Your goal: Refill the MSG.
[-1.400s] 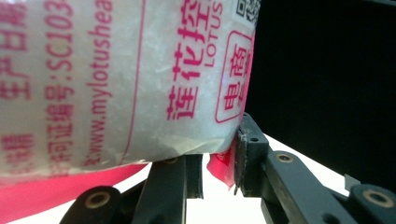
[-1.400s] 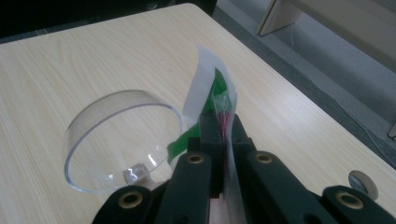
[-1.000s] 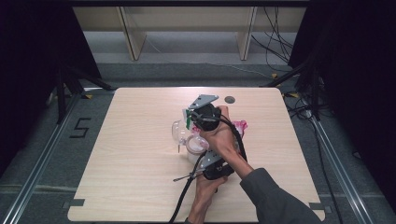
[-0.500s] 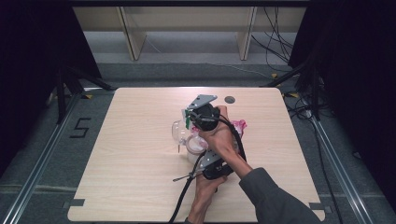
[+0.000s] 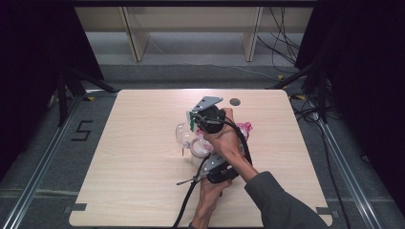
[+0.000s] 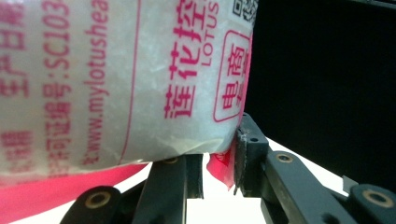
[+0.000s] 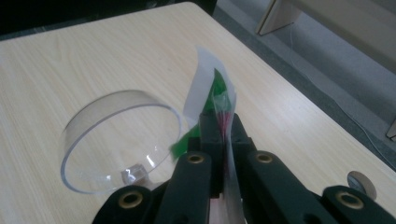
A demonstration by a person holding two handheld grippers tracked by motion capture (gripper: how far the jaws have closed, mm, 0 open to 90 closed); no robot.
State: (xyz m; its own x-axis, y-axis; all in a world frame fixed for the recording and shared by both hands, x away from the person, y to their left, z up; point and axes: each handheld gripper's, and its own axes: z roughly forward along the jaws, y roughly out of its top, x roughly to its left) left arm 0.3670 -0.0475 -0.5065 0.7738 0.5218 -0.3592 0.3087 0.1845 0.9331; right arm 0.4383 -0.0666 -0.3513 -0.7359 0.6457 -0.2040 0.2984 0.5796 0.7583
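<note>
Where the two hands cross near the middle of the wooden table (image 5: 133,157), the work sits around a clear plastic cup (image 5: 184,136), which serves as the landmark here. The right gripper (image 5: 200,114) lies just behind and to the right of the cup, its jaws pressed tight together on the thin top edge of a plastic bag (image 7: 219,100); in the right gripper view the pinched strip stands up above the jaw tips beside the cup's open rim (image 7: 119,142). The left gripper (image 5: 217,171) is nearer the person than the cup, its jaws partly closed against the lower corner of the same bag (image 6: 116,79), a white-filled pouch with pink print; a pink corner of film hangs between the jaw tips. The bag's body rests just to the right of the cup, between the two grippers, touching or nearly touching it; which, I cannot tell. Left of the cup the tabletop is bare out to its left edge, and behind the cup open board runs to the far edge, apart from a small dark round disc (image 5: 234,101).
</note>
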